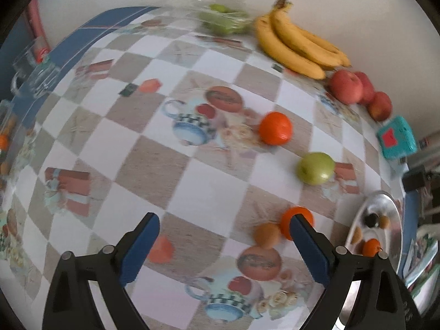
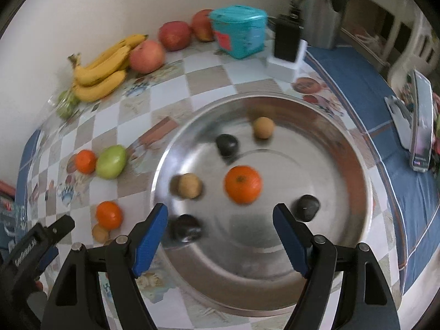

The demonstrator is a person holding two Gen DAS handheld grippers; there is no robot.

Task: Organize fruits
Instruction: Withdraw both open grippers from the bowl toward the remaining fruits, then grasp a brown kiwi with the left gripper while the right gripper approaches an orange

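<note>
My left gripper (image 1: 222, 220) is open and empty above the checkered tablecloth. An orange (image 1: 297, 221) and a small tan fruit (image 1: 266, 235) lie by its right finger. Another orange (image 1: 275, 128) and a green apple (image 1: 315, 168) lie farther out. My right gripper (image 2: 221, 210) is open and empty over a round metal tray (image 2: 354, 170). The tray holds an orange (image 2: 242, 184), two tan fruits (image 2: 189, 185) and three dark fruits (image 2: 226, 144). The left gripper also shows in the right wrist view (image 2: 52, 236) at the lower left.
Bananas (image 1: 294, 44), red apples (image 1: 346, 86) and a bag of green fruit (image 1: 222, 19) line the wall. A teal box (image 2: 239, 34), a black device on a white base (image 2: 286, 52) and a phone on a stand (image 2: 420, 121) sit at the right. Glasses (image 1: 35, 77) stand far left.
</note>
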